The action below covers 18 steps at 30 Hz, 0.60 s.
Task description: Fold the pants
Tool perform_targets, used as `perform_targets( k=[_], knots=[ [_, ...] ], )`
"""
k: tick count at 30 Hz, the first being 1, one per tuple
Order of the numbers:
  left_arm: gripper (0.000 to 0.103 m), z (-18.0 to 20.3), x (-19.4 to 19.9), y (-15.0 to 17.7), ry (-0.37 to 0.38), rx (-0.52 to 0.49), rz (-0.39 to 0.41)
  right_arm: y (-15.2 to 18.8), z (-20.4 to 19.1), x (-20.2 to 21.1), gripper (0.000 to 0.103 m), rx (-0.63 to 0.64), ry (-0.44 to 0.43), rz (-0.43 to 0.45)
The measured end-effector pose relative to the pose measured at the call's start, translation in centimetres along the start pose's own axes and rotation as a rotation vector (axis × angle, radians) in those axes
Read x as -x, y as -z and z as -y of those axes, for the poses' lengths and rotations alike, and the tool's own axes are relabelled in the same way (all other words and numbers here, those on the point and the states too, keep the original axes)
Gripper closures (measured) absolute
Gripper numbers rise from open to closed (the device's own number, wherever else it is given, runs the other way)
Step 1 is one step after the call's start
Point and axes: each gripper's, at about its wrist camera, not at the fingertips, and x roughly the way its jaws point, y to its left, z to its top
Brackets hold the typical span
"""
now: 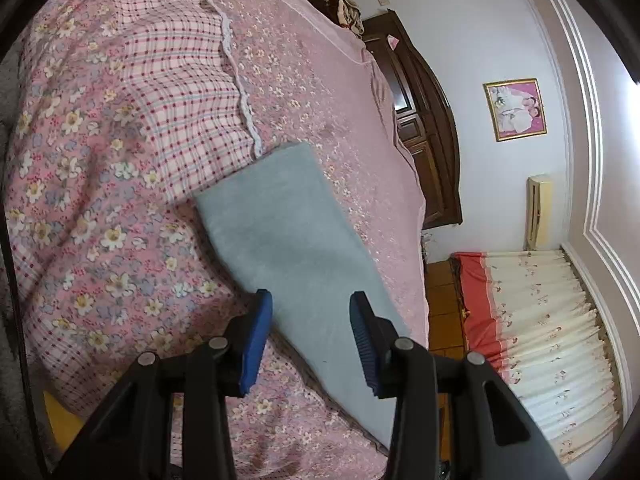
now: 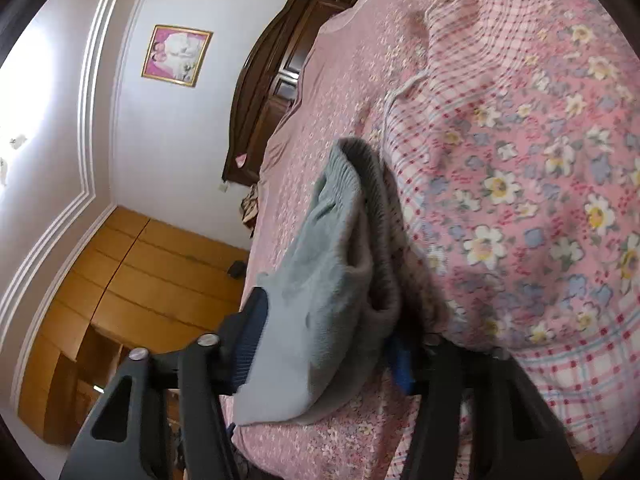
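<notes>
The pants (image 1: 288, 236) are light grey-blue fleece, lying as a long flat strip on the pink bed sheet (image 1: 352, 128). My left gripper (image 1: 311, 308) is open just above the near part of the strip, blue pads either side, touching nothing. In the right wrist view the waistband end of the pants (image 2: 332, 280) is bunched and raised between the fingers of my right gripper (image 2: 328, 344). The jaws stand wide around the thick cloth, and the right pad is mostly hidden behind it.
A pink floral and plaid quilt (image 1: 100, 168) is heaped beside the pants. The bed edge (image 1: 420, 240) drops to an orange tiled floor. A dark wooden headboard (image 1: 424, 120), curtain (image 1: 540, 320) and wooden wardrobe (image 2: 140, 280) stand around.
</notes>
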Motion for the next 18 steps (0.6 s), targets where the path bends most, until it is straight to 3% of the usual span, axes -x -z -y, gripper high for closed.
perform_targets(
  k=[5, 7, 10, 12, 14, 18],
  knots=[
    [0.062, -0.3, 0.4, -0.4, 0.017, 0.009, 0.001, 0.5, 2.5, 1.8, 0.068, -0.159, -0.113, 0.114],
    [0.062, -0.7, 0.5, -0.6, 0.016, 0.016, 0.001, 0.6, 2.8, 1.9, 0.072, -0.195, -0.120, 0.123],
    [0.062, -1.1, 0.5, -0.7, 0.020, 0.024, -0.002, 0.5, 2.7, 2.2, 0.083, -0.211, -0.037, 0.106],
    [0.062, -1.5, 0.6, -0.9, 0.022, 0.027, -0.003, 0.2, 1.7, 2.3, 0.085, -0.195, 0.053, 0.085],
    [0.062, -1.8, 0.6, -1.1, 0.022, 0.029, -0.004, -0.4, 0.0, 2.2, 0.085, -0.133, 0.137, 0.072],
    [0.062, -2.2, 0.4, -1.2, 0.019, 0.031, -0.007, -1.4, -5.3, 2.0, 0.085, 0.106, 0.290, 0.049]
  ],
)
